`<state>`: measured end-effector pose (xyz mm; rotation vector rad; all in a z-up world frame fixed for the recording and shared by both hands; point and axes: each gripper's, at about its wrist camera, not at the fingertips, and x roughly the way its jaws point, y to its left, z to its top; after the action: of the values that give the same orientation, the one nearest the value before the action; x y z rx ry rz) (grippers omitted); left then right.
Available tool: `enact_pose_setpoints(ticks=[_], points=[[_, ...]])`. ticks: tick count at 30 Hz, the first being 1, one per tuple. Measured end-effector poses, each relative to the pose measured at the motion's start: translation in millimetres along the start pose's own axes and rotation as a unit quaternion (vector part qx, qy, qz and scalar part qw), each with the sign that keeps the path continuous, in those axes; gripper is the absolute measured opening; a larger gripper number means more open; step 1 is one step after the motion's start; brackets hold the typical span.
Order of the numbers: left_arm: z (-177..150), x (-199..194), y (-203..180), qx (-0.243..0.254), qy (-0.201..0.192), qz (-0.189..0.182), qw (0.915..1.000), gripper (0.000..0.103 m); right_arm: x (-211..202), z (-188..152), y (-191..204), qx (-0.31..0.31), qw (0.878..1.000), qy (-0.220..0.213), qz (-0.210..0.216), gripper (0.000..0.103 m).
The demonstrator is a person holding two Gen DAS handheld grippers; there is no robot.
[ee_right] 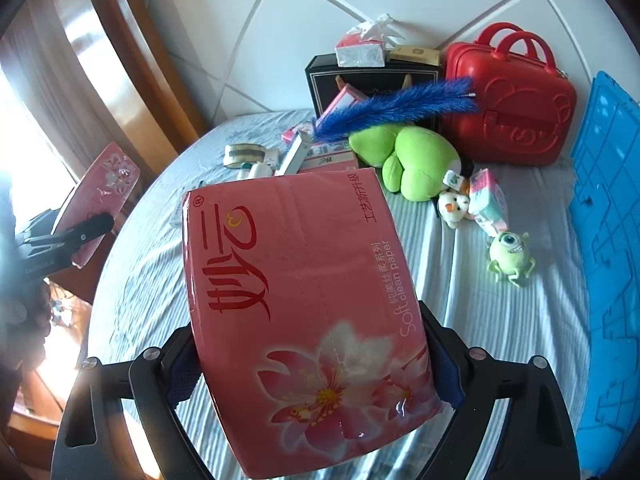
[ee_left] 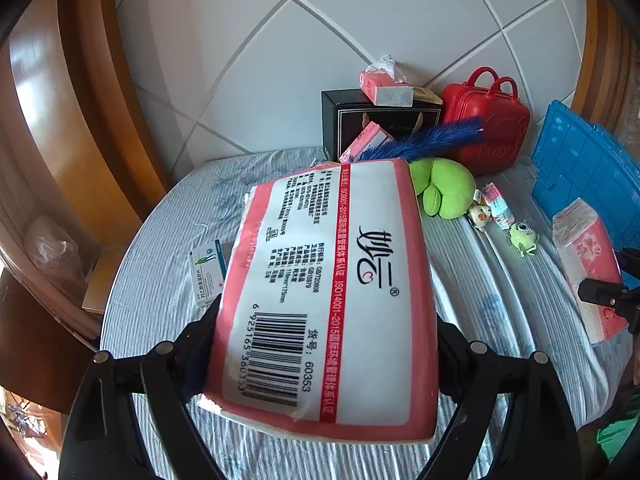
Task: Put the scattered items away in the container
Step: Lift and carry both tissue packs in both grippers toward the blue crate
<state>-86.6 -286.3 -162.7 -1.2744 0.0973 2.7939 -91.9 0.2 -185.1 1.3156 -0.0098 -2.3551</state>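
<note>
Both tissue packs [ee_left: 332, 292] [ee_right: 304, 312] wear glossy plastic film — the pink one throws glare. The table [ee_right: 500, 320] carries a ribbed, matt cloth. The red case [ee_right: 516, 108] is smooth, shiny plastic — the frog toy [ee_right: 416, 160] soft plush.

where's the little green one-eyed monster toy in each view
Left wrist: the green one-eyed monster toy lies right of centre on the striped cloth, below the small white plush and left of the blue crate.
Right wrist: the same toy sits at right of centre, again just left of the crate.
Shared landmark: the red case at the back by the wall.
</note>
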Motion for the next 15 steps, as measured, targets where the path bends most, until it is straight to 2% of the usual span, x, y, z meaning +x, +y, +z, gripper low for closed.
enact_pose_setpoints(ticks=[15], points=[[15, -72, -42, 0.002, -0.039, -0.002, 0.9992, 0.088, -79, 0, -5, 0.001, 0.999, -0.046, 0.024, 0.092]])
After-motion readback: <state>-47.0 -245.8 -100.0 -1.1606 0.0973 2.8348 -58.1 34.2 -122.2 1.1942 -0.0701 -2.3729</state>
